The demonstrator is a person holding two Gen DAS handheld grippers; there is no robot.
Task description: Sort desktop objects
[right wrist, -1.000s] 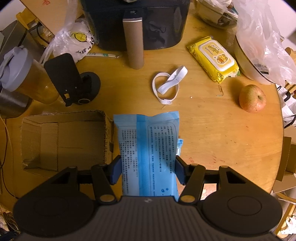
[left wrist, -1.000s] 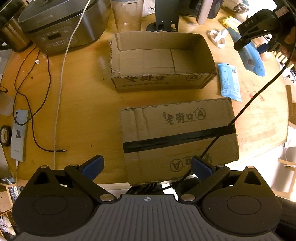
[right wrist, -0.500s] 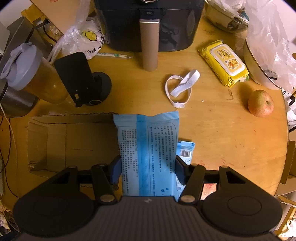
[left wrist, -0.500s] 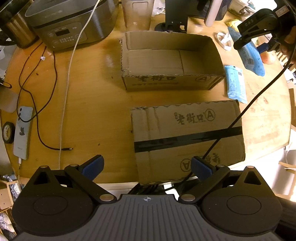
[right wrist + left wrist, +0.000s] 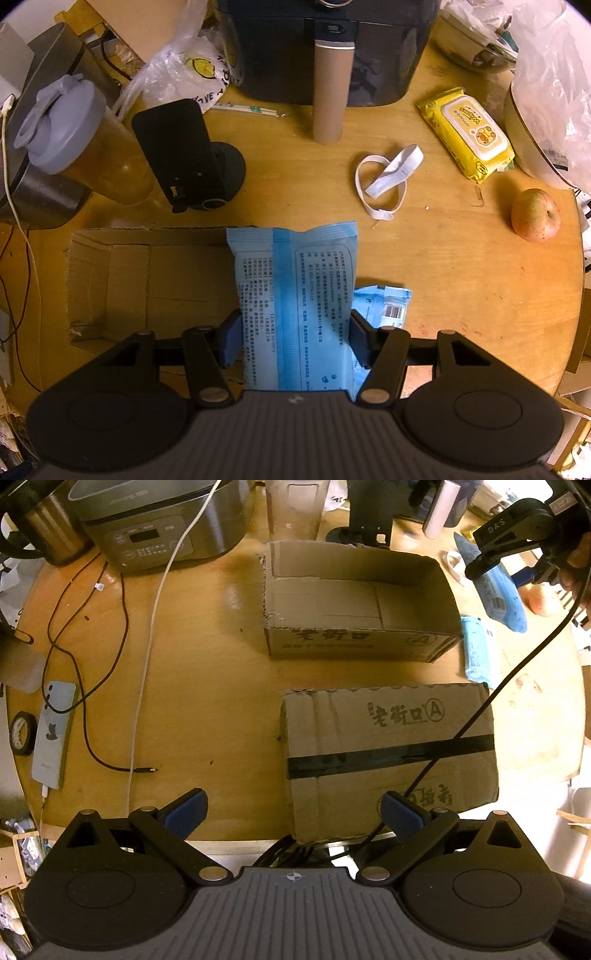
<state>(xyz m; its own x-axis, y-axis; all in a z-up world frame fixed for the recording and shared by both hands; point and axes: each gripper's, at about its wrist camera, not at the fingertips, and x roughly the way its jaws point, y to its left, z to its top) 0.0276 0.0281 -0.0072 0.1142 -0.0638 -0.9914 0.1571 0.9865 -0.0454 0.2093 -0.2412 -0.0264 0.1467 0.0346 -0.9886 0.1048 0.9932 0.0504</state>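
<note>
jaws of the right gripper (image 5: 295,341) are pinching a soft, light blue packet (image 5: 295,295) by its sides above the open box (image 5: 147,280), while the left gripper (image 5: 293,814) is hanging spread over the desk (image 5: 207,686).

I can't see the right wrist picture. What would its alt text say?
The right gripper clamps a blue packet above the right end of an open cardboard box on a cluttered wooden table. Another blue packet lies just beneath; beyond are a white band, yellow wipes and an apple.
</note>
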